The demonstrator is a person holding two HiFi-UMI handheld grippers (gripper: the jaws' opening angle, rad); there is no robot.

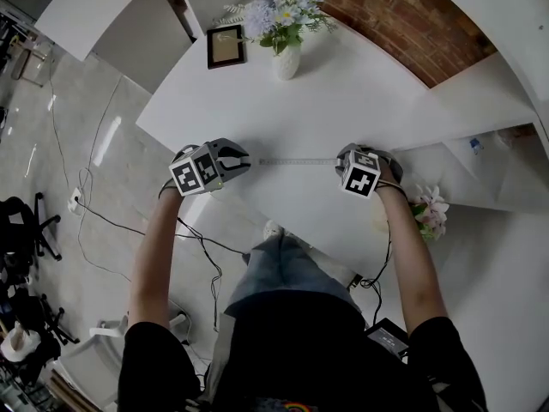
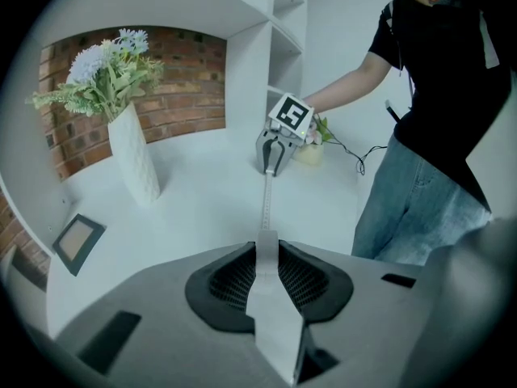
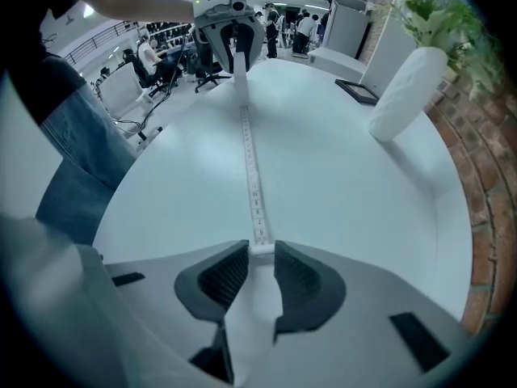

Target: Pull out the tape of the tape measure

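Observation:
A narrow white tape (image 1: 296, 160) with printed numbers lies stretched straight over the white table (image 1: 360, 93), between my two grippers. My left gripper (image 1: 243, 161) is at its left end and is shut on the white tape measure body (image 2: 271, 297), from which the tape (image 2: 266, 204) runs out. My right gripper (image 1: 341, 159) is at the right end. Its pads hold the tape's white end piece (image 3: 260, 251), and the low numbers on the tape (image 3: 251, 176) start right there. Each gripper sees the other across the table: the right gripper (image 2: 273, 162) and the left gripper (image 3: 239, 55).
A white vase of flowers (image 1: 286, 58) and a small picture frame (image 1: 226, 45) stand at the back of the table. White shelves rise on the right, with a small flower pot (image 1: 429, 209) on a low ledge. Cables run across the floor at the left.

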